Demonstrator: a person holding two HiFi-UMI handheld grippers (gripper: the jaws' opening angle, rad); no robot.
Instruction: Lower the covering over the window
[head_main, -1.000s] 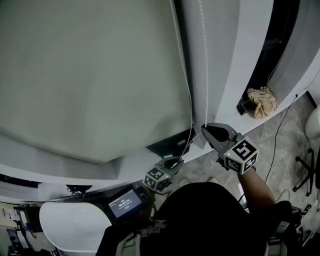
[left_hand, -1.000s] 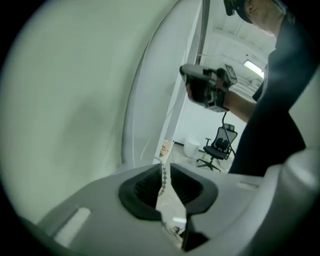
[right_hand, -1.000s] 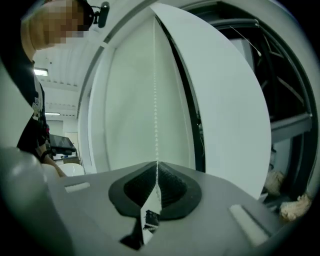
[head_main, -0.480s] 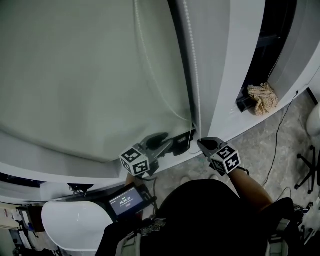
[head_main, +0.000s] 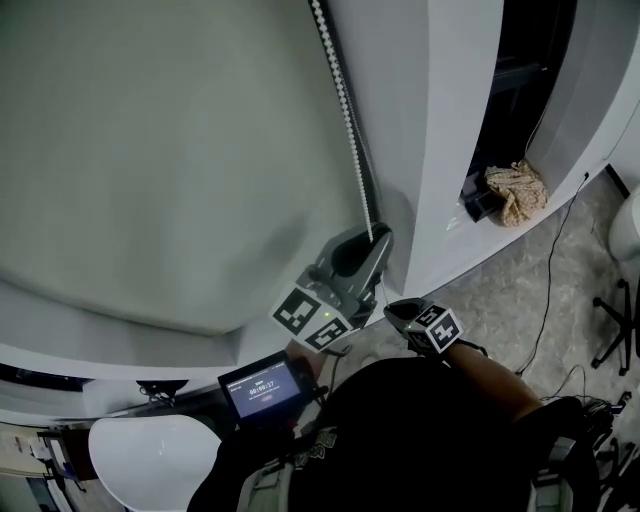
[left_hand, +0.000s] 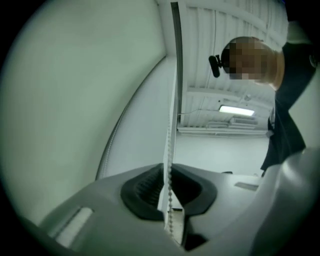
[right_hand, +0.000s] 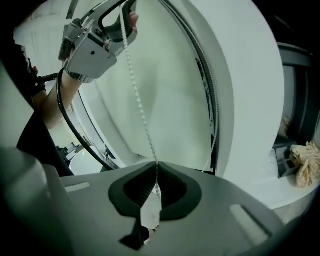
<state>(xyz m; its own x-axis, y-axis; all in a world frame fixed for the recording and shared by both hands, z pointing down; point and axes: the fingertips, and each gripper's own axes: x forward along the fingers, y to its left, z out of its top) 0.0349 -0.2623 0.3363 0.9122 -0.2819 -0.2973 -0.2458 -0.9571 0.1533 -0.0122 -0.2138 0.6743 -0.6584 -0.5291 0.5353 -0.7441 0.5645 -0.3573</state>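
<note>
The grey-green roller blind (head_main: 170, 150) fills the upper left of the head view. Its white bead chain (head_main: 345, 110) hangs along the blind's right edge. My left gripper (head_main: 371, 240) is raised on the chain. Its jaws are closing, and the pads pinch the chain (left_hand: 170, 150) between them. Lower and to the right, my right gripper (head_main: 398, 312) is shut on the same chain (right_hand: 145, 120). In the right gripper view the chain runs taut from my right gripper (right_hand: 156, 165) up to the left gripper (right_hand: 126, 11).
A white window frame post (head_main: 440, 150) stands right of the chain. A crumpled cloth (head_main: 515, 190) lies on the sill beyond it. A lit screen (head_main: 268, 385) and a round white table (head_main: 150, 460) are below left. A thin cable (head_main: 555, 260) crosses the stone floor.
The left gripper opened, climbed from below the right gripper to well above it, and closed on the chain again. The right gripper moved down and left, still holding the chain.
</note>
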